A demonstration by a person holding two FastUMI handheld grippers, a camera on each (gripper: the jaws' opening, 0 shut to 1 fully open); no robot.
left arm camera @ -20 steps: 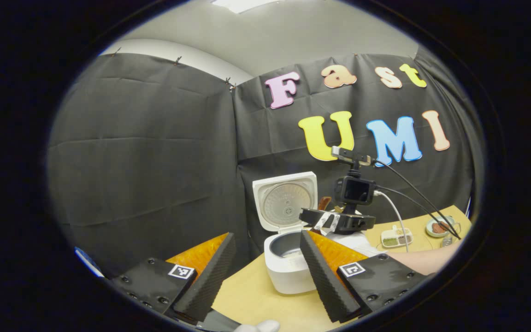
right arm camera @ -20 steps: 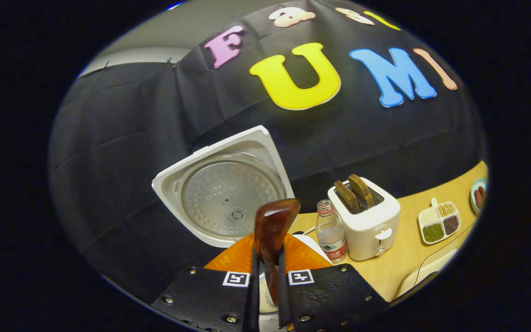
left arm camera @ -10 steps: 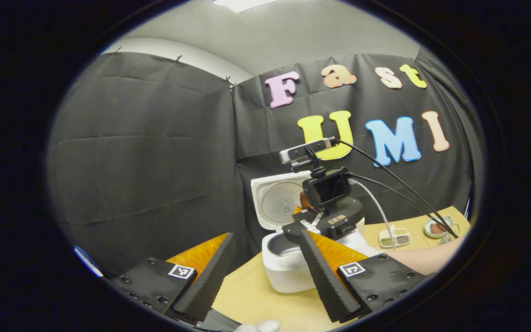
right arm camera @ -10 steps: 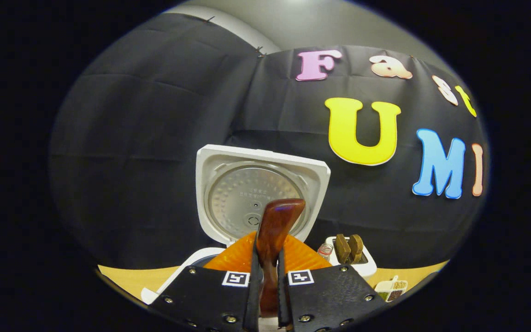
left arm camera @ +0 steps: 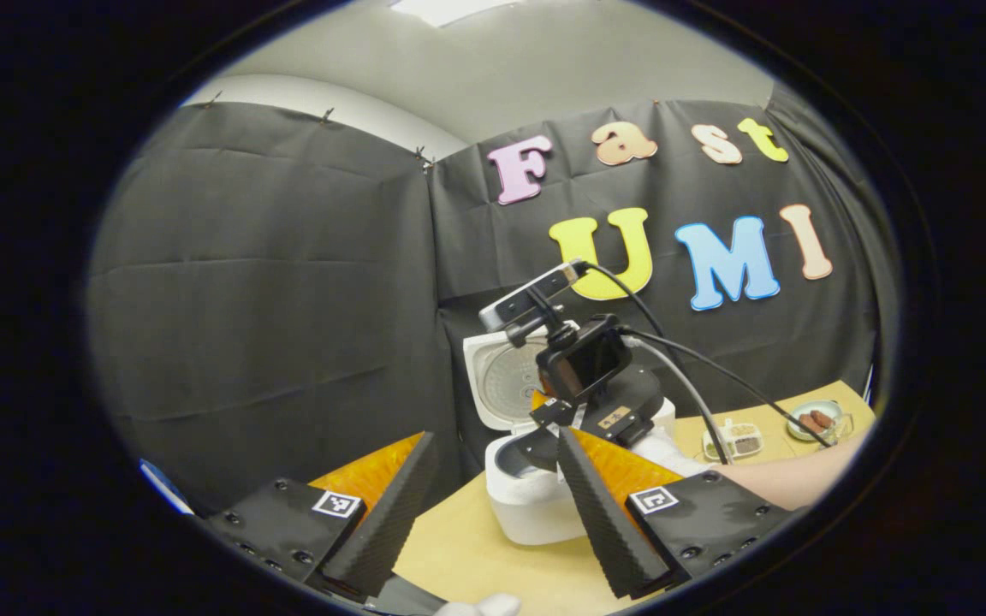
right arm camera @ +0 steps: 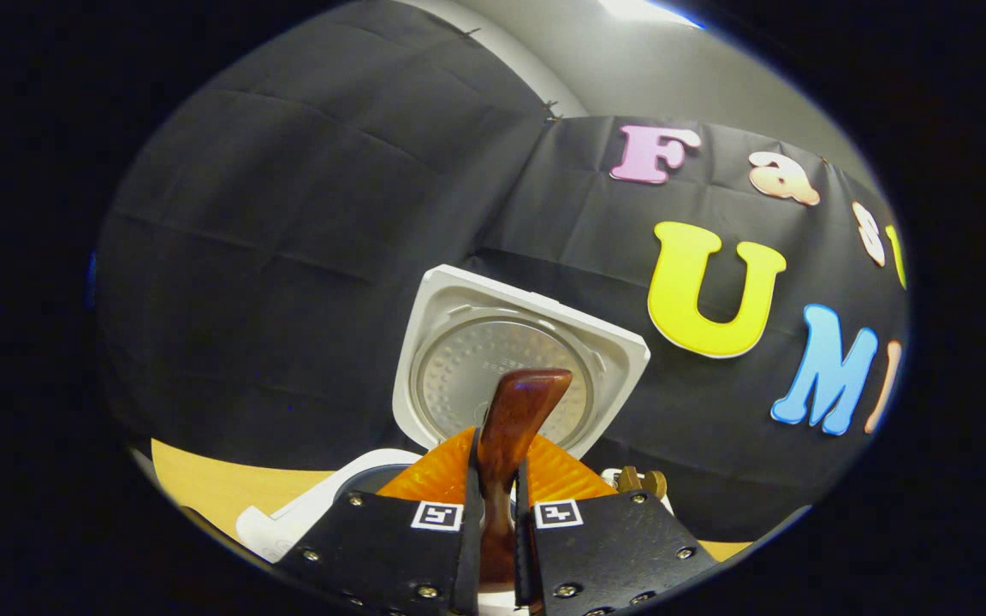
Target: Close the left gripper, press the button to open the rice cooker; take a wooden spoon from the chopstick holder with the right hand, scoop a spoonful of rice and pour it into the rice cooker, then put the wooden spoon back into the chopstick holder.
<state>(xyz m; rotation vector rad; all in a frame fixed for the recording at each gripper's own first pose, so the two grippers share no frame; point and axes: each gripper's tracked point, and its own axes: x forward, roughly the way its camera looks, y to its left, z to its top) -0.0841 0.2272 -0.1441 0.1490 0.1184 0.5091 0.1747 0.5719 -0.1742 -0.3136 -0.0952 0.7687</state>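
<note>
The rice cooker (left arm camera: pixel 536 505) is a white, boxy pot standing on the light wooden table (left arm camera: pixel 467 556), close to the table's back edge by the black cloth wall. Its lid (right arm camera: pixel 514 372) is swung fully open and stands nearly upright behind the body, showing a round, dimpled metal inner plate with a small hub at its middle, framed by a white square rim. The dark inner pot (left arm camera: pixel 517 452) is open to the top, and its contents cannot be made out. The wooden spoon (right arm camera: pixel 510 428) is glossy reddish-brown; its wide end stands up in front of the lid's metal plate, above the cooker's opening, with both fingers of the right tool (right arm camera: pixel 497 547) pressed against its narrow part.
</note>
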